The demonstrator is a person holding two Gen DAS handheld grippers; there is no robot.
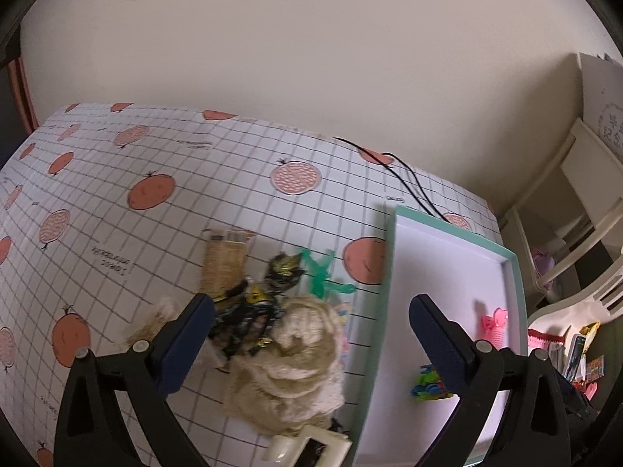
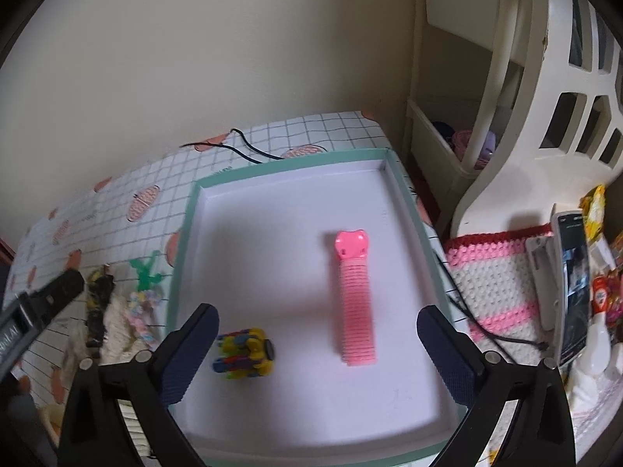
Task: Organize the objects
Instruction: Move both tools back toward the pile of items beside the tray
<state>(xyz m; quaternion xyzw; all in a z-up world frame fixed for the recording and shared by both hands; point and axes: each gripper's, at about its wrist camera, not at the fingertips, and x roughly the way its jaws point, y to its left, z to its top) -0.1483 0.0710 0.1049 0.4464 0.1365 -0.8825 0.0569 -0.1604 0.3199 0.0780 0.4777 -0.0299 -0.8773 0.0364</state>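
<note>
Nearest the left wrist lens: left gripper (image 1: 311, 311), jaws spread wide, grasping nothing. Just beside the left jaw, a black-and-gold wrapper (image 1: 257, 303); beyond it, a tan card packet (image 1: 226, 260). Between the jaws, a cream fuzzy bundle (image 1: 296, 354), with a green plastic figure (image 1: 323, 272) beyond it. Close under the camera, a cream clip (image 1: 307, 447). Inside the right jaw line, the tray's teal left rim (image 1: 383, 303), nearly touching the bundle. Past that jaw, a pink comb (image 1: 493, 325) on the tray floor, with a multicoloured toy (image 1: 428, 383) partly behind the jaw. Open checked tablecloth (image 1: 117, 202) left of and beyond the left jaw.

Nearest the right wrist lens: right gripper (image 2: 317, 334), likewise released and empty, over the teal-rimmed tray (image 2: 296, 161). Just beside the left jaw, the toy (image 2: 245, 354). Between the jaws, nearer the right one, the comb (image 2: 354, 299), lying lengthwise. Bare white floor between toy and comb and out to the far rim. Beyond the right rim, a crocheted mat (image 2: 498, 276) and a phone (image 2: 572, 284).
</note>
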